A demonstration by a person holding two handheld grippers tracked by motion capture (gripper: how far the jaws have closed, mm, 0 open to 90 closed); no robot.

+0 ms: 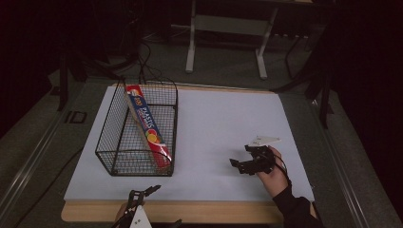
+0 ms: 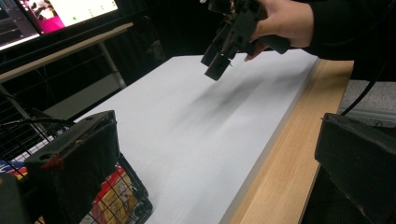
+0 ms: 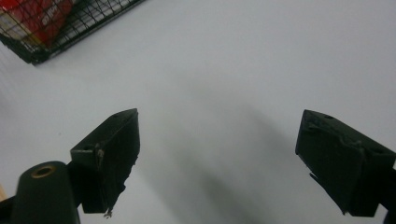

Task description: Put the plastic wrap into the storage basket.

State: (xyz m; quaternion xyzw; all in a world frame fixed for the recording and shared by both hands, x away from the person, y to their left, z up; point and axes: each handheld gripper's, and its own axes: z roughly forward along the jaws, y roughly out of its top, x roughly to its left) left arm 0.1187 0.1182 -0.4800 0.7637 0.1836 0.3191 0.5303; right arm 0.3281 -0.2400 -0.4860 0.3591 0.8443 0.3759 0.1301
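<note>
Right gripper (image 1: 243, 164), held by a hand (image 1: 272, 176) over the bare white tabletop (image 1: 223, 123), jaws spread wide with nothing between them, as its own view confirms (image 3: 217, 163). Left gripper (image 1: 142, 194), low at the near wooden table edge (image 1: 190, 211), likewise released, its two jaws well apart in its own view (image 2: 219, 168) and empty. The long red-and-blue cardboard box of plastic wrap (image 1: 148, 124) lies tilted inside the black wire-mesh basket (image 1: 107, 137) on the left part of the table, one end propped at the far rim, the other down at the near right corner. The box is judged light and stiff lengthwise, its thin card walls liable to dent under a hard squeeze and its printed surface somewhat slick; a hold across the narrow width near the raised far end, where it clears the wire, seems soundest. The basket walls confine it on all sides, so it must come out upward. To the right of the basket the tabletop offers ample open room; the near edge lies just beside the left gripper.
</note>
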